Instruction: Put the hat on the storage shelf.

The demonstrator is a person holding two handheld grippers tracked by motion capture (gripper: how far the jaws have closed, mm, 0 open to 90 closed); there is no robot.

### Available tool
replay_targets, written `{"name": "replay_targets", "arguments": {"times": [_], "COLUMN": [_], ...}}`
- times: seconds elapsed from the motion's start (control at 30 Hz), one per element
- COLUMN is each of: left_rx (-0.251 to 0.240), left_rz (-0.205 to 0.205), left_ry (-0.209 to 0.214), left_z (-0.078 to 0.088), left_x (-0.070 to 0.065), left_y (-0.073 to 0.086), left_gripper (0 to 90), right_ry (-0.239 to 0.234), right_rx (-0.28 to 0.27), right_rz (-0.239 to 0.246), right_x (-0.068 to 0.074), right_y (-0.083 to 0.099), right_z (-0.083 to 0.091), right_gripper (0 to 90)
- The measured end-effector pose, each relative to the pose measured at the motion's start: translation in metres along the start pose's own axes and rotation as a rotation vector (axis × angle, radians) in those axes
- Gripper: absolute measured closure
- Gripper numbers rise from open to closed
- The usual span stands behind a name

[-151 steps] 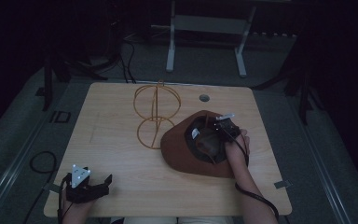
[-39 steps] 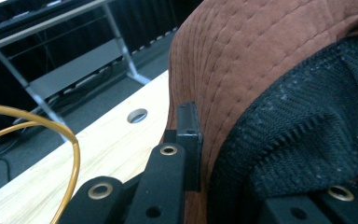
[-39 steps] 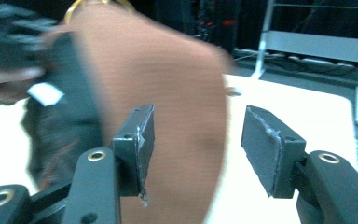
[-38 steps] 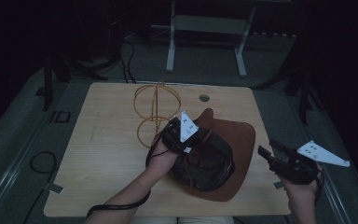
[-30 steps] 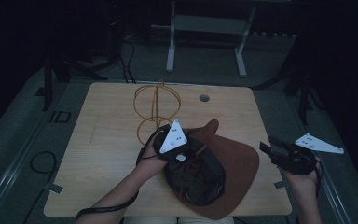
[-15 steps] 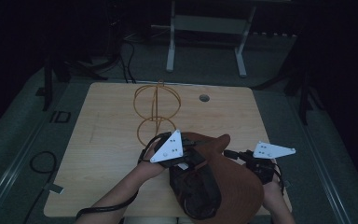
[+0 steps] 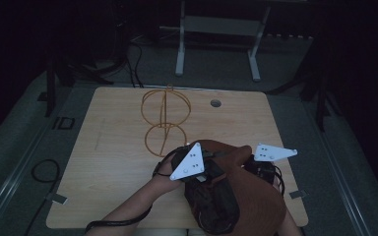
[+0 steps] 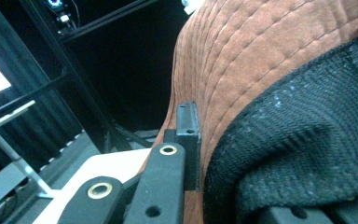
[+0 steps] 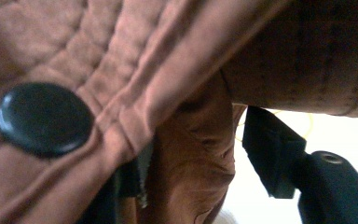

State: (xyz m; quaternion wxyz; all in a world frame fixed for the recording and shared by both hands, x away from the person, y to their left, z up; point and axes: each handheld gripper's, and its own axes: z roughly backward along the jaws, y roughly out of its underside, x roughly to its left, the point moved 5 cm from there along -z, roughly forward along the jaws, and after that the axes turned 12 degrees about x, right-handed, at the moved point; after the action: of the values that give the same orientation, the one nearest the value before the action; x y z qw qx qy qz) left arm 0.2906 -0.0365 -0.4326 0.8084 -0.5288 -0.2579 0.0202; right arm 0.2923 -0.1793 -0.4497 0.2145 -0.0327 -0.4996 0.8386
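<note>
While the brown hat (image 7: 256, 196) hangs over the desk (image 7: 118, 162) edge nearest the person, just before the wire stand (image 7: 166, 115), the left tongs (image 7: 197, 169) clamp its brim; the right tongs (image 7: 261, 169), half-open, touch its crown without gripping.

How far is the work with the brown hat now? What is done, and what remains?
Done: the brown hat is lifted, turned with its dark lining up, at the table's near edge. In hand: the left gripper is shut on the brim, and the right gripper is pressed against the hat's outside; whether it grips is unclear. Left, probably: putting the hat on the wire stand, which is bare.
</note>
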Motion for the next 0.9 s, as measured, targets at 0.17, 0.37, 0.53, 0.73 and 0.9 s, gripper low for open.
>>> {"name": "replay_targets", "arguments": {"times": [0.17, 0.37, 0.53, 0.73, 0.9], "left_rx": [0.01, 0.023, 0.032, 0.058, 0.068], "left_rz": [0.004, 0.021, 0.051, 0.15, 0.184], "left_ry": [-0.005, 0.034, 0.026, 0.003, -0.01], "left_z": [0.0, 0.001, 0.002, 0.012, 0.025], "left_x": [0.002, 0.005, 0.009, 0.02, 0.025], "left_y": [-0.002, 0.0, -0.001, -0.007, -0.007], "left_gripper": [86.8, 86.3, 74.7, 52.8, 45.5], "right_ry": [-0.022, -0.008, -0.019, -0.012, 0.018], "right_rx": [0.0, 0.014, 0.011, -0.019, -0.065], "right_rz": [0.013, 0.02, 0.012, 0.001, -0.011], "right_x": [0.002, 0.001, 0.001, -0.003, -0.008], "right_y": [-0.005, -0.005, -0.003, -0.007, -0.014], "right_z": [-0.002, -0.004, -0.003, 0.006, 0.02], "right_gripper": [64.2, 86.1, 87.2, 87.4, 87.4]}}
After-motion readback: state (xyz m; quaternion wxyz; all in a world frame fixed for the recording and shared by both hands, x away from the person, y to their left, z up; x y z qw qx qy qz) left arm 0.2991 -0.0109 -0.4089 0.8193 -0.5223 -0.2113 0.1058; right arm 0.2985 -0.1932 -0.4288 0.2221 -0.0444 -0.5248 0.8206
